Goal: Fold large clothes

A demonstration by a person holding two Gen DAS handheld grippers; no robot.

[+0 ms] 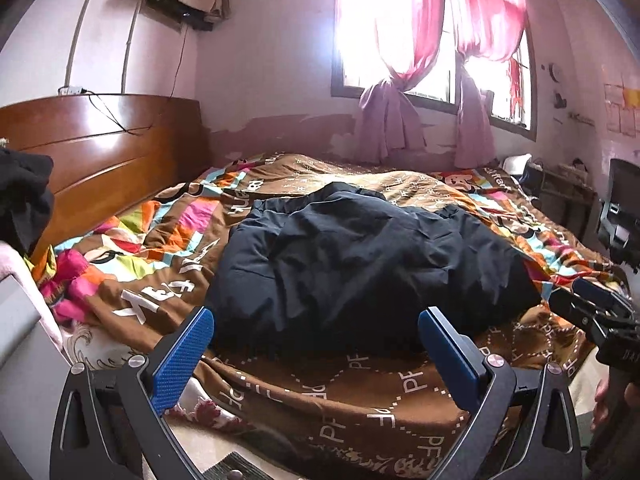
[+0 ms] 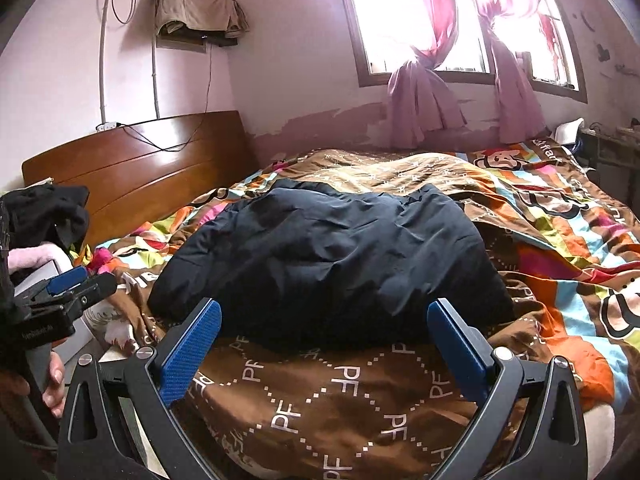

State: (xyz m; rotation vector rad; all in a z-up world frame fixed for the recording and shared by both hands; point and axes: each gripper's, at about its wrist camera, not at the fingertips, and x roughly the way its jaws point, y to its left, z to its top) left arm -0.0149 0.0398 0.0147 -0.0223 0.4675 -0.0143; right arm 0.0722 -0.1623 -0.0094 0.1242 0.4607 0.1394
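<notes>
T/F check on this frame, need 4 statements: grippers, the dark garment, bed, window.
1. Both grippers are open and hold nothing. True: left gripper and right gripper have their fingers spread apart.
2. The dark jacket lies on the patterned quilt. True.
3. The jacket hangs from the headboard. False: it lies on the bed.
4. The curtains are green. False: pink.
</notes>
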